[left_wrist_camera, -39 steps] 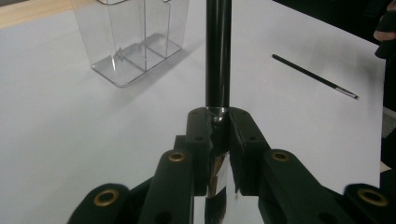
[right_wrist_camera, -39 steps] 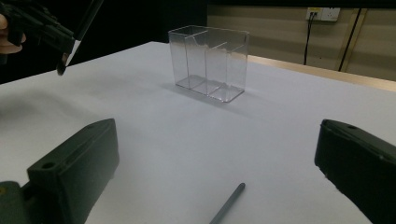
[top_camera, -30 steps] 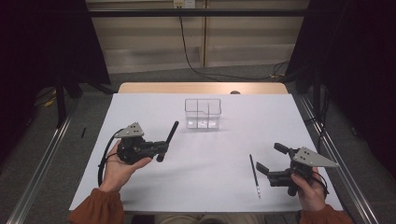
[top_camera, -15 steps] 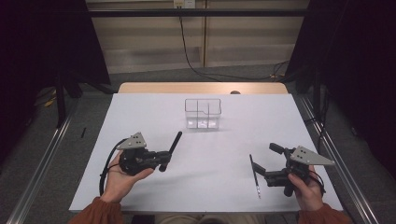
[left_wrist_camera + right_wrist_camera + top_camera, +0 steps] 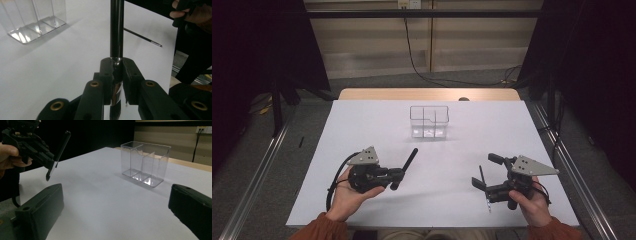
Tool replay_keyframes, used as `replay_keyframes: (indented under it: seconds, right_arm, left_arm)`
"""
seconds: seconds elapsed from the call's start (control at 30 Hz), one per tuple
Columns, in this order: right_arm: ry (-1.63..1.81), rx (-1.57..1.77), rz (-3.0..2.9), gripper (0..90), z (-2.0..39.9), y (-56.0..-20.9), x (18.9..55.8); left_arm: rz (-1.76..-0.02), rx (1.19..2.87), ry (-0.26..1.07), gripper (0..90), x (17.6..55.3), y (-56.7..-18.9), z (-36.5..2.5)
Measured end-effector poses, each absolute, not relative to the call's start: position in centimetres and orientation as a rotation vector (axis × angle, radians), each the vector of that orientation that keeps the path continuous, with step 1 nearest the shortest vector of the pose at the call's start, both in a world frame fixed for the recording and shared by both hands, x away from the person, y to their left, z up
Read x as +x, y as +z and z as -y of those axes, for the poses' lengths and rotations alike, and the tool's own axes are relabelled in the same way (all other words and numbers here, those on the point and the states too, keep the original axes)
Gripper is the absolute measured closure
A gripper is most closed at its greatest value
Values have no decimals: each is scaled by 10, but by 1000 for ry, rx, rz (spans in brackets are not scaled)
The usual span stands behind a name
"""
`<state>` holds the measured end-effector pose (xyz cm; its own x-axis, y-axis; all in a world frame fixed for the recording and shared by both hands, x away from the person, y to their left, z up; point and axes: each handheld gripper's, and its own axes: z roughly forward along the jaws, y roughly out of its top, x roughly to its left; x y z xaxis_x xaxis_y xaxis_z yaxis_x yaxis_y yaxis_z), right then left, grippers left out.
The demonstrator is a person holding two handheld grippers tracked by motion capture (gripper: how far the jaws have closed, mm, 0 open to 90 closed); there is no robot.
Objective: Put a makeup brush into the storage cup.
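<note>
At lower left of the high view: the left gripper (image 5: 396, 176) sits in the person's left hand (image 5: 346, 192), above the white table (image 5: 362, 125).
Left tongs: narrow, clamped on a black brush (image 5: 404, 167); in the left gripper view the two jaws press its silver collar from both sides and the handle (image 5: 116, 27) runs straight up the frame.
Brush attitude: in the high view it slants up and to the right from the jaws; in the right gripper view it hangs tilted in the upper left, bristle tip down, off the table.
Right gripper: at lower right of the high view (image 5: 486, 172), held in the right hand (image 5: 532, 205).
Right tongs: wide, nothing between them; in the right gripper view the jaws stand at the lower left and lower right corners with bare table between.
Thin brush: a second, slim one (image 5: 484, 187) lies flat on the table at lower right, just beside the right gripper; whether they touch, I cannot tell. It appears too at upper right of the left gripper view (image 5: 142, 37).
Box: a clear divided box (image 5: 428, 121) stands upright at upper centre of the table, well apart from both grippers.
</note>
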<state>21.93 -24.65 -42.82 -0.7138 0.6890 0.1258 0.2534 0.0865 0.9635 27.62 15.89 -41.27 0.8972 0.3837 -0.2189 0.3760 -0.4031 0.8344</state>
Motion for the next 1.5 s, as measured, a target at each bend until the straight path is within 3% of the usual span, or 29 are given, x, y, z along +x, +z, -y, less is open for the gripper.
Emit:
replay_keyframes:
  seconds: [0.73,1.1,1.5]
  right_arm:
    - [1691,784,-2168,0,207,-418,235]
    - [1695,670,-2290,0,174,-407,251]
    - [1665,665,-2405,0,175,-409,255]
  left_arm:
    - [-486,2110,-37,795,271,-410,-135]
    - [-479,2158,-129,795,272,-409,-130]
    - [-454,2288,-137,794,278,-408,-119]
